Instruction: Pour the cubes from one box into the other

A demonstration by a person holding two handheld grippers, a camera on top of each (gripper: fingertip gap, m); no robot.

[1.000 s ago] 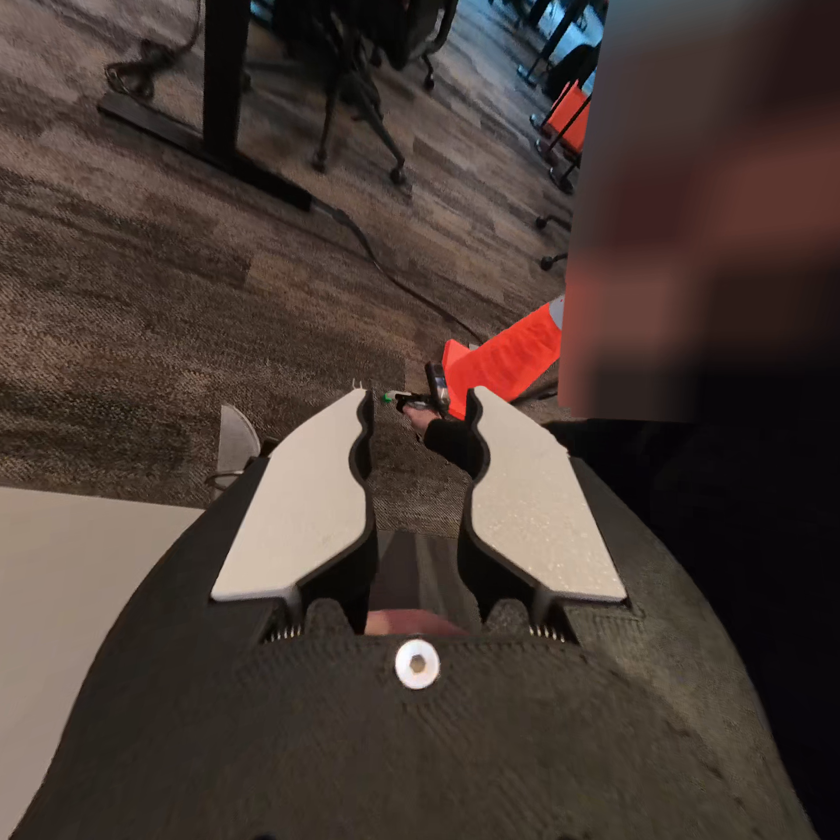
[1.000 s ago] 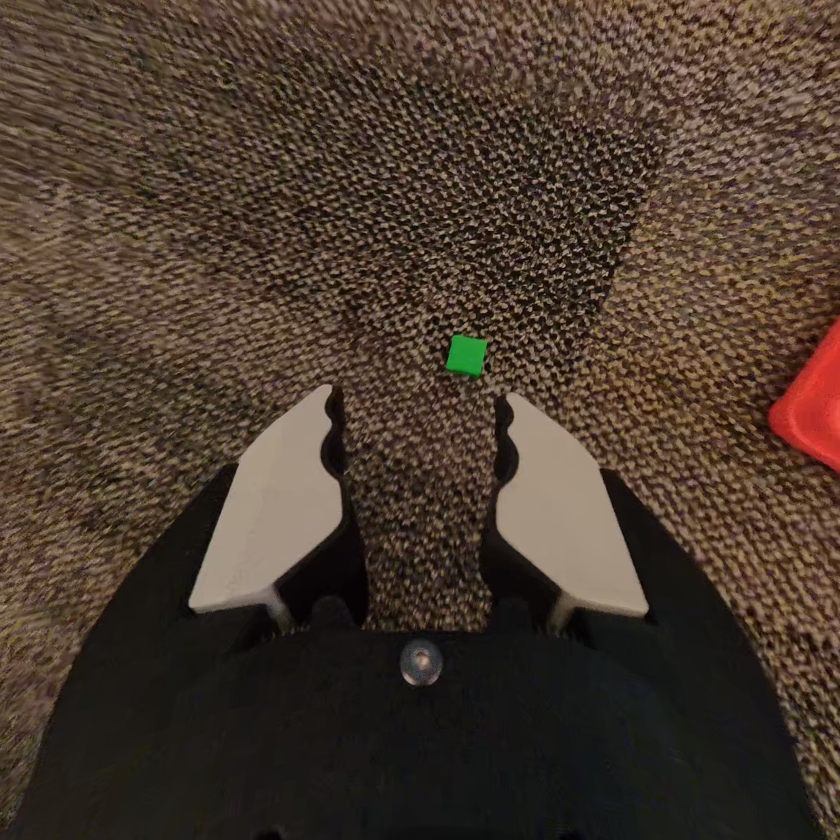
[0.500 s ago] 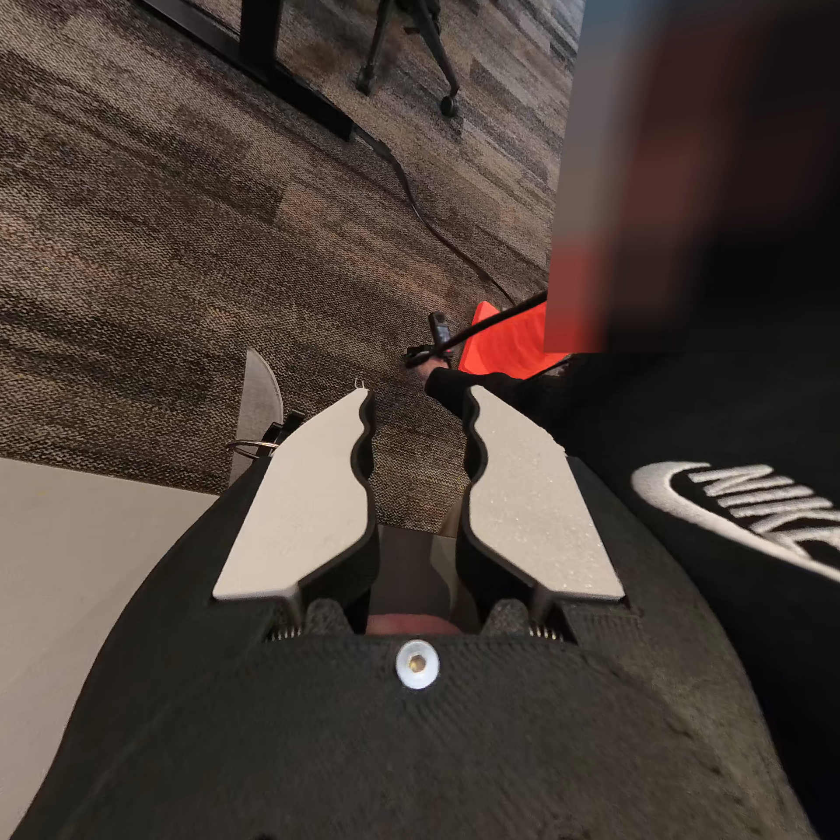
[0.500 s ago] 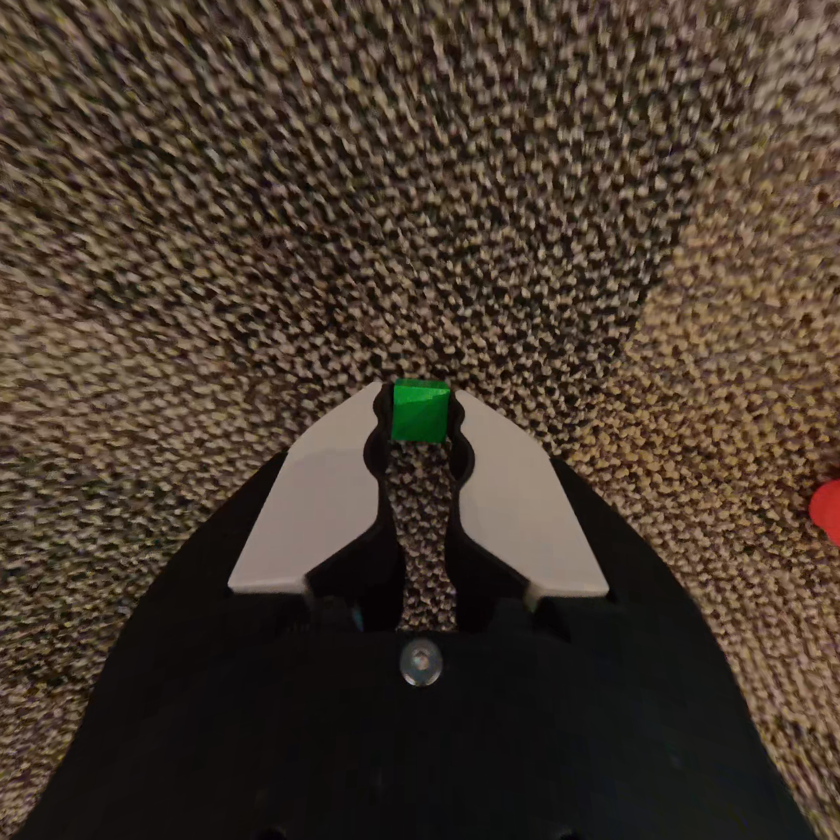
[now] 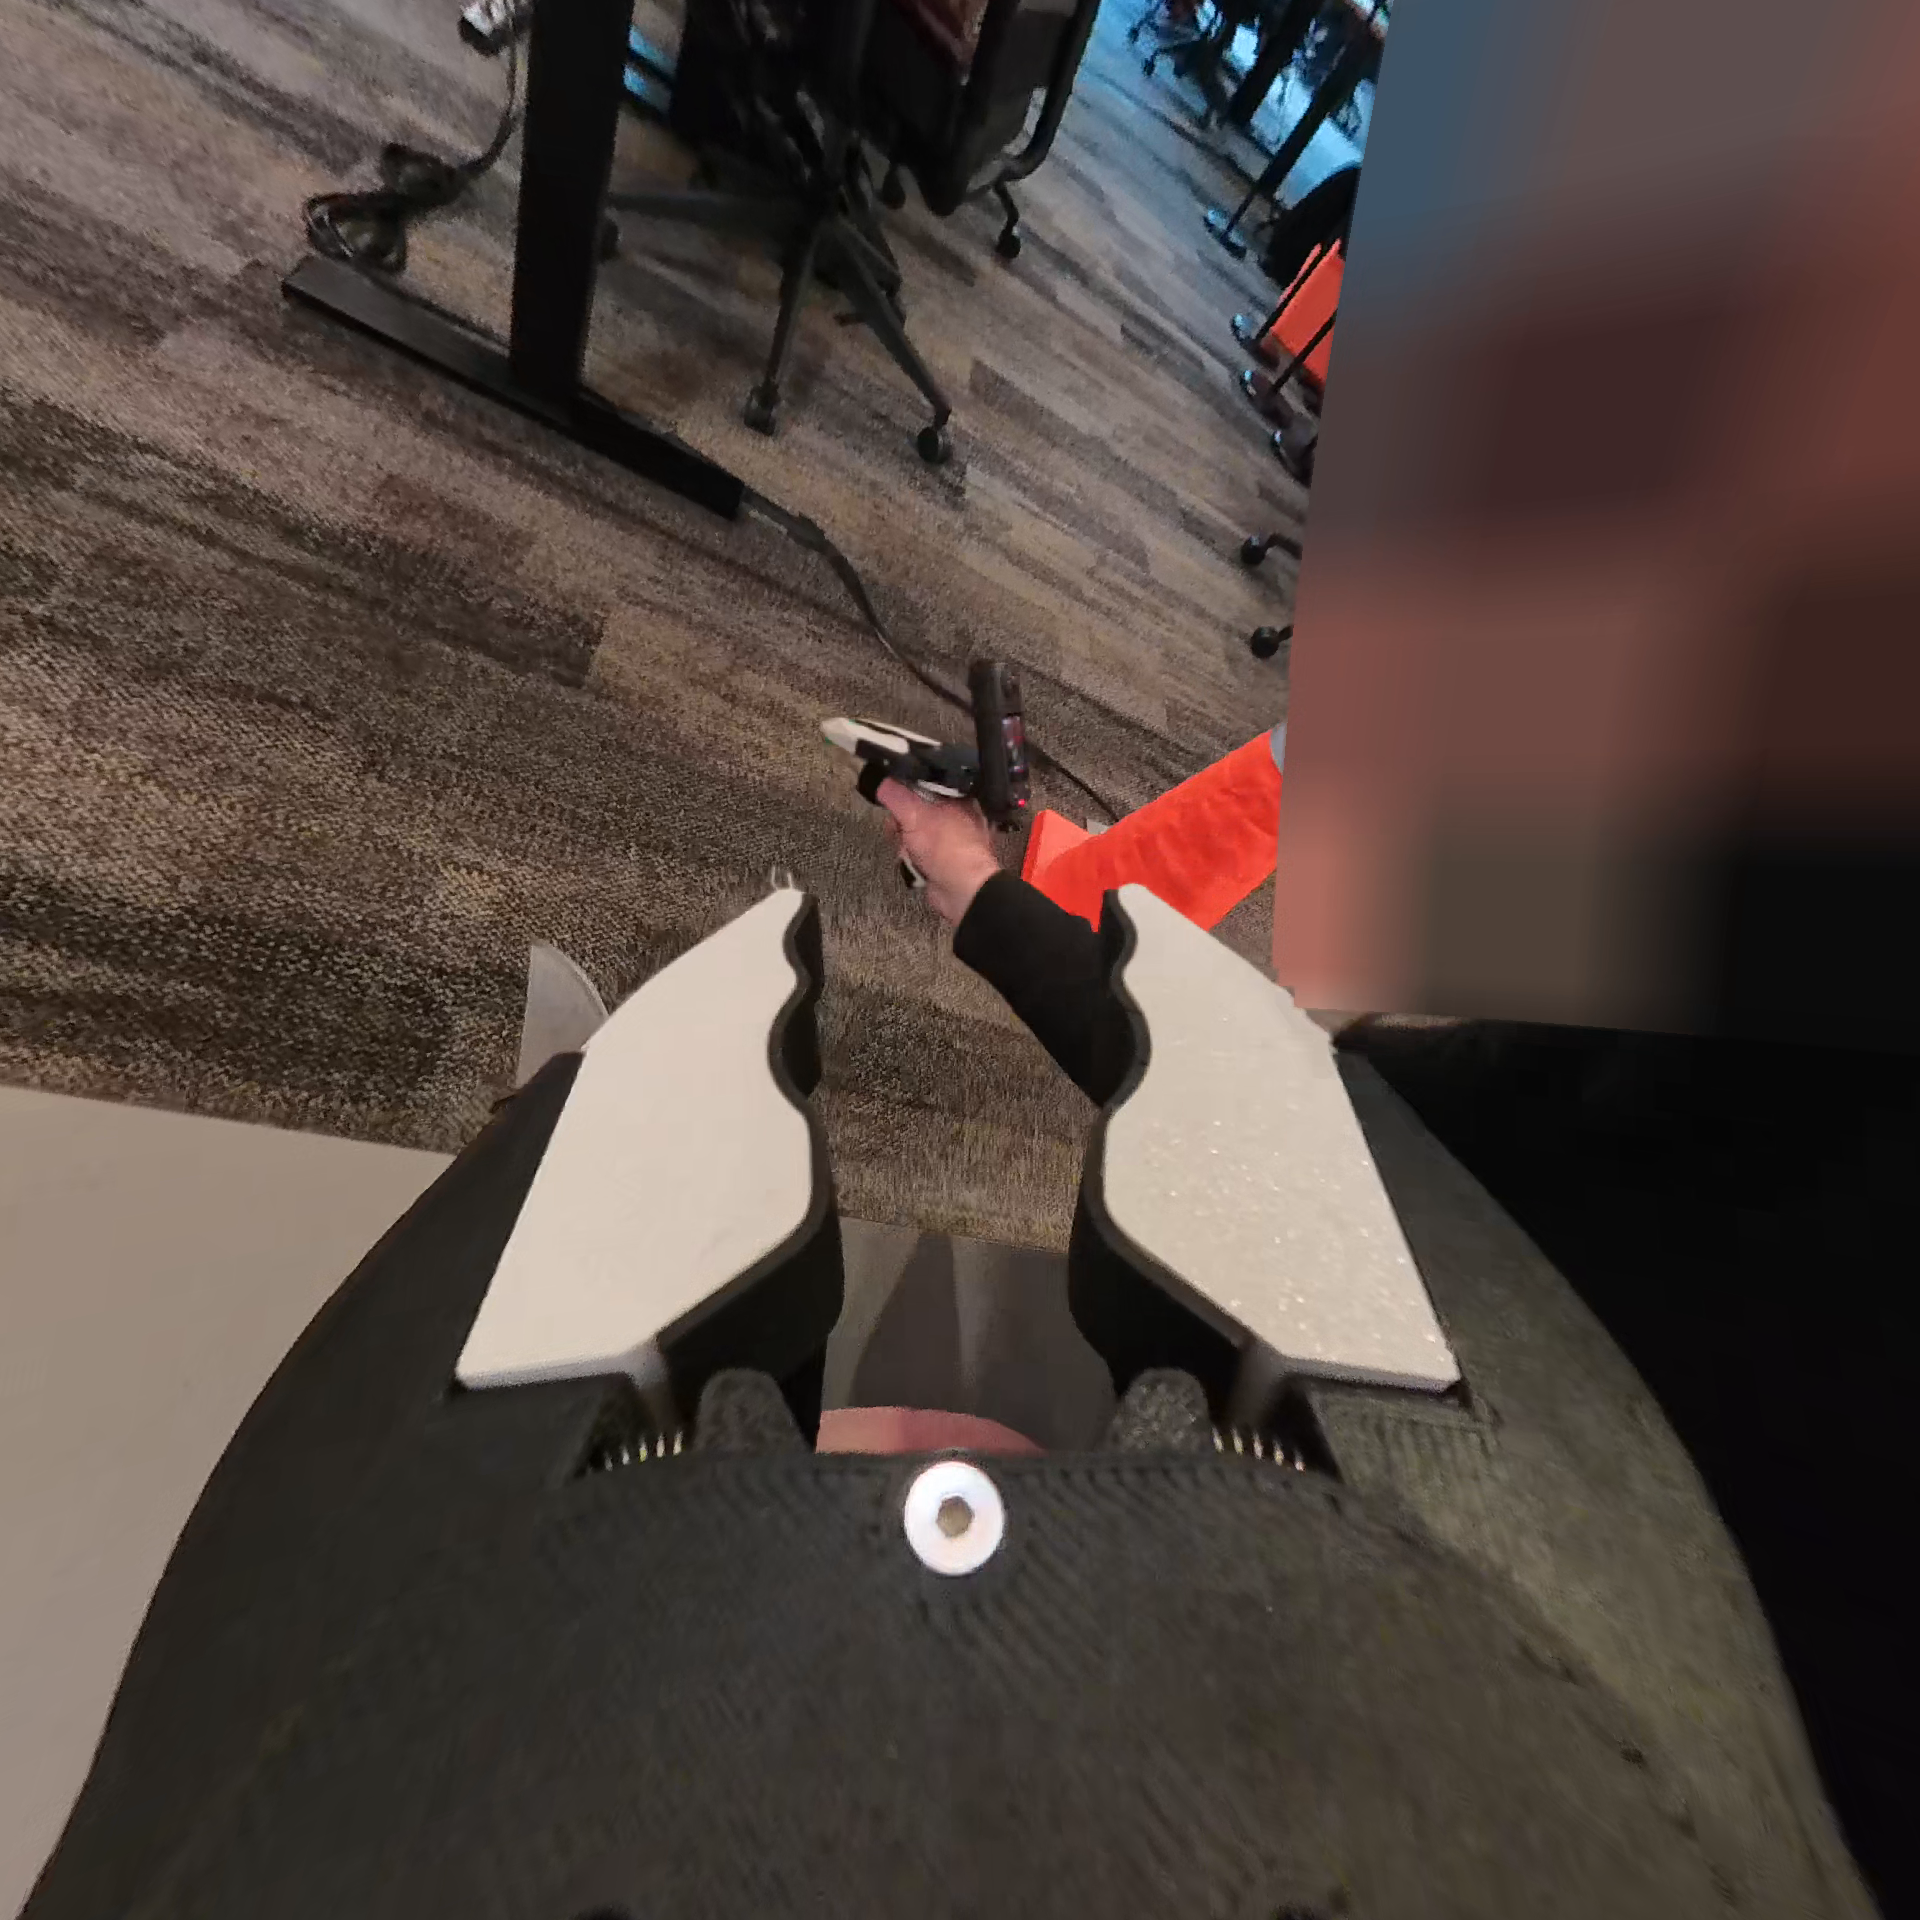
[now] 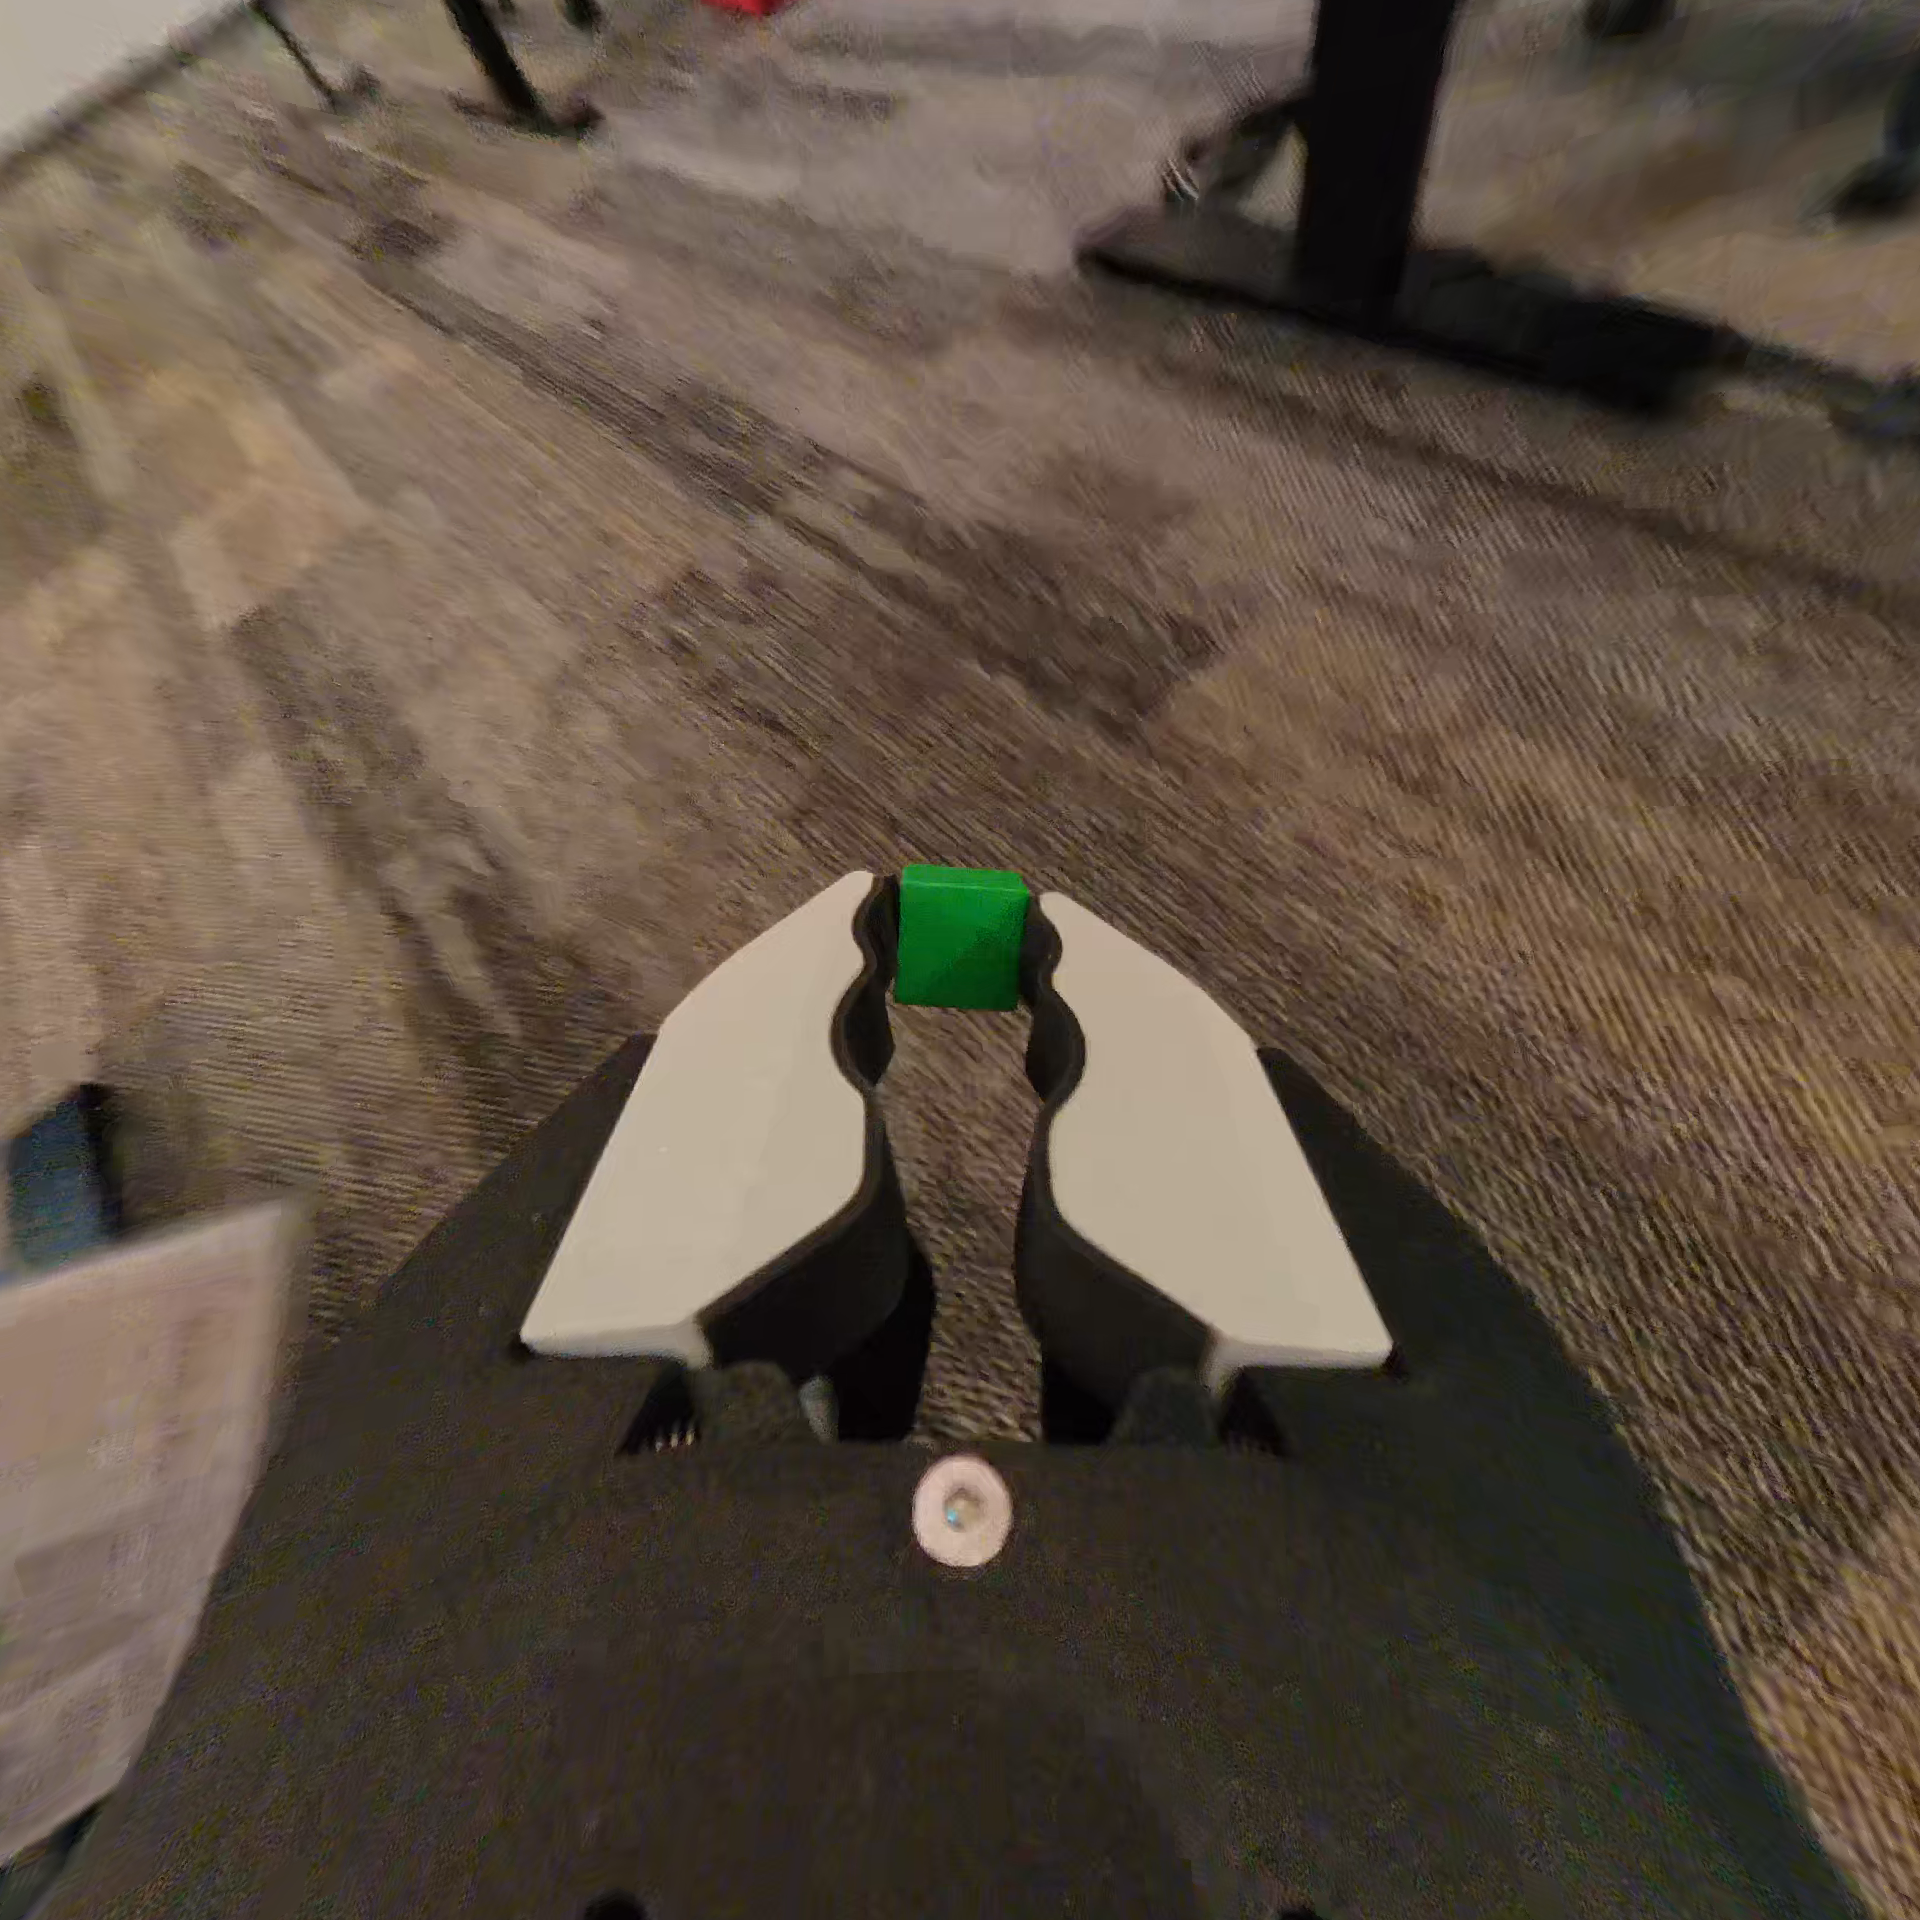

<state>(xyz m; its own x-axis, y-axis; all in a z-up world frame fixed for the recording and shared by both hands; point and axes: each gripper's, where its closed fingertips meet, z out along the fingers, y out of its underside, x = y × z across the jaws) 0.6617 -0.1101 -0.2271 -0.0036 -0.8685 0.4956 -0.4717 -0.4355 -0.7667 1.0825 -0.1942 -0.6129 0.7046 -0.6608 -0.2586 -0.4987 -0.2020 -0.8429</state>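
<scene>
Right gripper [image 6: 961, 935] is clamped on a green cube [image 6: 958, 938] at its fingertips, above the carpet [image 6: 1455, 831]. Left gripper [image 5: 956, 914] stands apart, holding nothing, beside the table [image 5: 156, 1299].

Right gripper [image 6: 958, 914] clamped on a green cube [image 6: 958, 938] at the fingertips, held above blurred grey-brown carpet [image 6: 1351, 810]; black desk leg [image 6: 1366, 156] beyond

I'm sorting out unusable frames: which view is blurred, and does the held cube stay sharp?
Right wrist view: the carpet and desk leg are smeared by motion blur, yet the green cube between the right gripper jaws is crisp. Left wrist view: mostly sharp, with wide-angle bending at the edges.
</scene>
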